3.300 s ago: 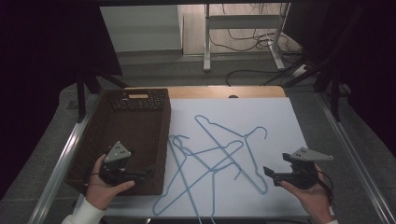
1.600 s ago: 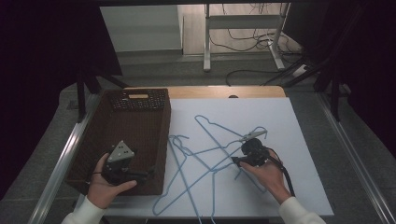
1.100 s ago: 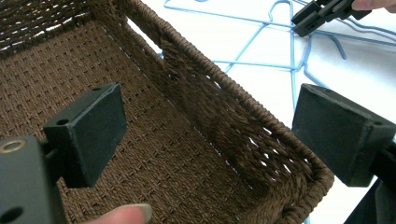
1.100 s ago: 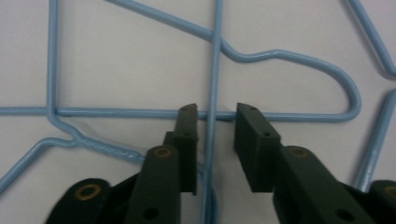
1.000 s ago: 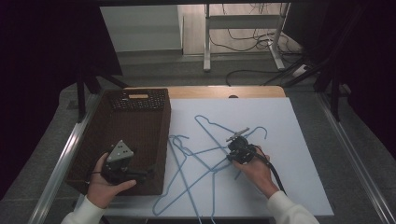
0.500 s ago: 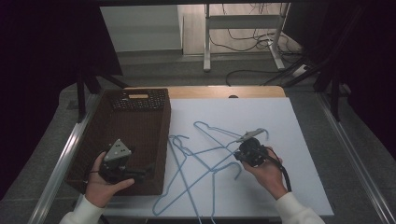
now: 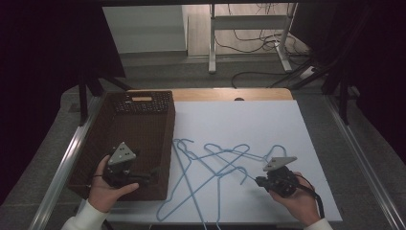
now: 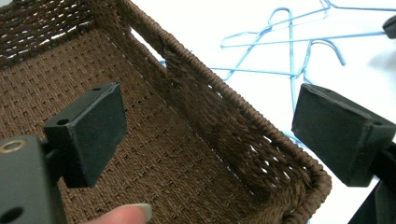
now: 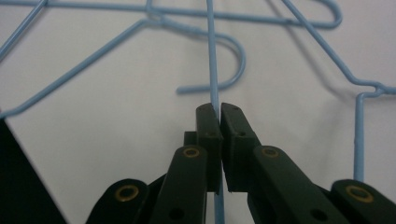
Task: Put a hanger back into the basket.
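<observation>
Blue wire hangers (image 7: 215,165), thin, tangled

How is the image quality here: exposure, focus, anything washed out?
High view: surroundings fall to black while the white table top is bright. Left gripper view: the basket weave is sharp, the near jaws soft, the table blown out. Right gripper view: the jaws are sharp on a blue hanger wire, even light, no glare.

Bare white table (image 7: 239,120) at far right; tangled blue hangers (image 7: 215,165) crowding the near centre (brown basket (image 7: 165,143) walling the left).
</observation>
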Demonstrator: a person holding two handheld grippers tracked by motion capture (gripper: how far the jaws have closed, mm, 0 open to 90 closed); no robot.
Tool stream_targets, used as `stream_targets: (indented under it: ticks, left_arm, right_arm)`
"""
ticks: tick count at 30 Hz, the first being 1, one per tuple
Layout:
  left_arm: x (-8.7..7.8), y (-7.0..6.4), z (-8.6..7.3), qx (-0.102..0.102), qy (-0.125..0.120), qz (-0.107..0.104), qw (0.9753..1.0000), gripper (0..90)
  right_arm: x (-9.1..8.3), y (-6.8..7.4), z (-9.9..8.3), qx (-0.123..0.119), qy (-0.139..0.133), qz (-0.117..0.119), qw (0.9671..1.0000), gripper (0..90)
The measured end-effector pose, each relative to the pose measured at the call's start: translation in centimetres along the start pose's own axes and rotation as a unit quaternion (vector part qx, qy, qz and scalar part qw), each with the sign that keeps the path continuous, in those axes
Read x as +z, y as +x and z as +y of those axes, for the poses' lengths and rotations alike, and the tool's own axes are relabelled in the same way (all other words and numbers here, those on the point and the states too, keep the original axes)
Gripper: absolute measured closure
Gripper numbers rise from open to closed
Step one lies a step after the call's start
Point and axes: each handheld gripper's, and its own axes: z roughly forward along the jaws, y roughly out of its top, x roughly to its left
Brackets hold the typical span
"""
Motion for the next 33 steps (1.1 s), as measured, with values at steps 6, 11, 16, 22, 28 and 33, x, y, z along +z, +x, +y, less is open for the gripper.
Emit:
stream_targets:
  ticks: [6,11,16,22,28,33]
  left_arm:
    - [0.1,0.0,0.0,0.001,0.001,-0.001,1.0000,10.7]
    - [0.1,0.0,0.0,0.000,0.002,-0.001,1.0000,10.7]
    - [0.1,-0.1,0.1,0.001,0.001,0.000,1.0000,10.7]
    - [0.1,0.0,0.1,0.001,0.002,0.000,1.0000,10.7]
    - [0.1,-0.1,0.1,0.002,0.002,0.000,1.0000,10.6]
    - [0.1,0.1,0.0,-0.001,0.003,0.001,1.0000,10.6]
  right_arm:
    - [-0.3,0.4,-2.2,0.006,0.020,0.021,0.9996,86.5]
    - [-0.2,0.3,-3.3,0.008,0.041,0.026,0.9988,85.9]
    - [-1.0,-0.8,-3.2,0.040,0.009,0.006,0.9991,70.7]
    - [-1.3,-4.0,-2.5,0.111,-0.003,-0.077,0.9909,64.4]
    - [1.1,-5.7,-2.0,0.126,0.054,-0.095,0.9860,71.2]
    - [1.8,-5.9,-1.3,0.119,0.077,-0.094,0.9854,75.6]
